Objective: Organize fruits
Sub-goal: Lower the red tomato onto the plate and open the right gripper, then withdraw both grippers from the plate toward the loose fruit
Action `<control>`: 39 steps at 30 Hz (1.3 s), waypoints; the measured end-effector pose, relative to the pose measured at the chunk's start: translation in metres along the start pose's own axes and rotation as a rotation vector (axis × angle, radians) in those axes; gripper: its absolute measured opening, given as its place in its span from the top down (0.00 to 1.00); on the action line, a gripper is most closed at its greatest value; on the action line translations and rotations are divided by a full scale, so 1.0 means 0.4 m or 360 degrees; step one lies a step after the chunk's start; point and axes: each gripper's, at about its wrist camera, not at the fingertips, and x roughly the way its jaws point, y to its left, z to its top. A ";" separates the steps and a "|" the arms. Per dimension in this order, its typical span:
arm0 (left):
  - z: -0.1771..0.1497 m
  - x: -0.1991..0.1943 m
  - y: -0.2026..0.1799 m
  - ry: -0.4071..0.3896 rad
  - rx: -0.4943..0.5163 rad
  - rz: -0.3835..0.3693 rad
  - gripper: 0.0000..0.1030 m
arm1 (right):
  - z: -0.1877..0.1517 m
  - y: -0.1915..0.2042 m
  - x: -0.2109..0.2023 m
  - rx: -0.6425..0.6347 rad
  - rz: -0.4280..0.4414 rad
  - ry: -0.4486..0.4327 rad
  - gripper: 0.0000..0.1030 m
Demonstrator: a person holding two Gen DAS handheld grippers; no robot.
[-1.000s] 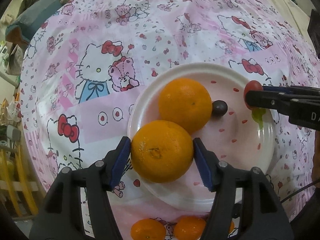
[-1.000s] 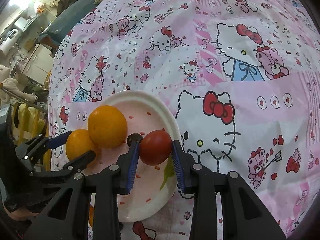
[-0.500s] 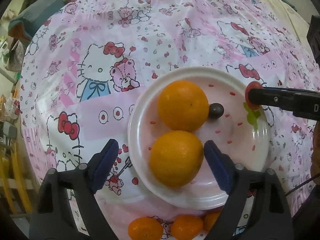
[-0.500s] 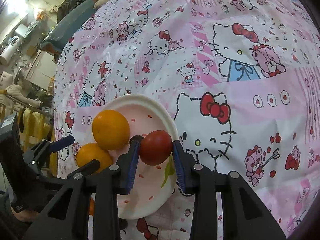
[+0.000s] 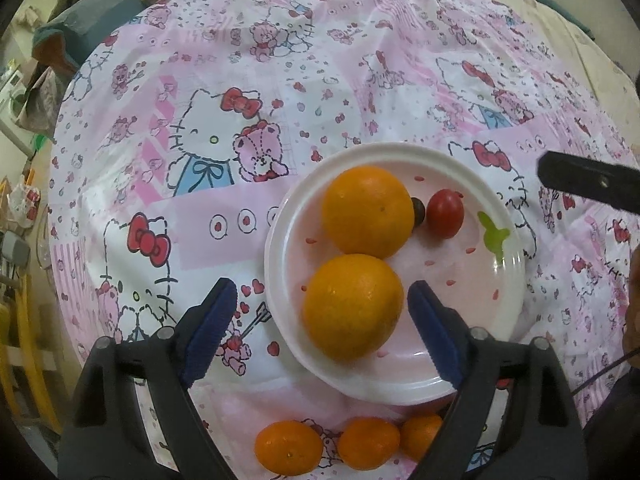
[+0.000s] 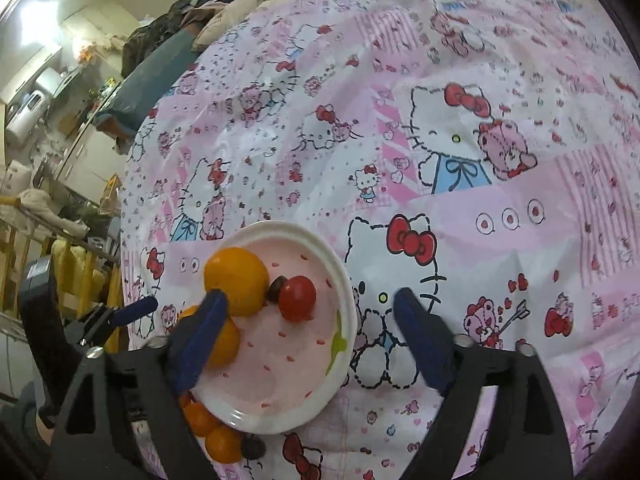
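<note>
White plate [image 5: 508, 300] gathers two oranges [image 5: 354, 306] touching, a tomato [image 5: 445, 219] and a small dark fruit [image 5: 418, 211] beside them, while both left gripper [image 5: 320, 328] and right gripper [image 6: 308, 338] hold fingers spread and empty, apparently freed for the small oranges [image 5: 289, 455] near the plate's edge.

We find a lived-in home. A cartoon-cat printed cloth [image 6: 440, 120] covers the counter, with a white plate [image 6: 344, 312] of fruit on it. Piled clothing and bedding [image 6: 224, 8] lie behind, and cabinets [image 6: 92, 152] with a small white appliance [image 6: 28, 108] stand at far left.
</note>
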 end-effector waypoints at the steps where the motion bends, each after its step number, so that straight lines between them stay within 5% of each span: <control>1: -0.001 -0.007 0.004 -0.0009 -0.0013 -0.0011 0.17 | -0.003 0.004 -0.008 -0.0011 -0.0003 -0.0013 0.12; 8: -0.010 -0.077 0.017 -0.0111 -0.0031 -0.0024 0.16 | -0.027 0.015 -0.070 0.0012 -0.0007 -0.0078 0.11; 11: -0.013 -0.108 0.022 -0.0152 -0.0055 -0.0042 0.06 | -0.035 0.019 -0.096 0.0018 -0.0020 -0.0108 0.11; 21: -0.068 -0.217 0.042 -0.0246 -0.0135 -0.0058 0.05 | -0.112 0.035 -0.163 0.0025 -0.0025 -0.0141 0.11; 39: -0.196 -0.253 0.068 -0.0214 -0.0253 -0.0055 0.05 | -0.283 0.080 -0.210 0.0040 -0.0038 -0.0111 0.11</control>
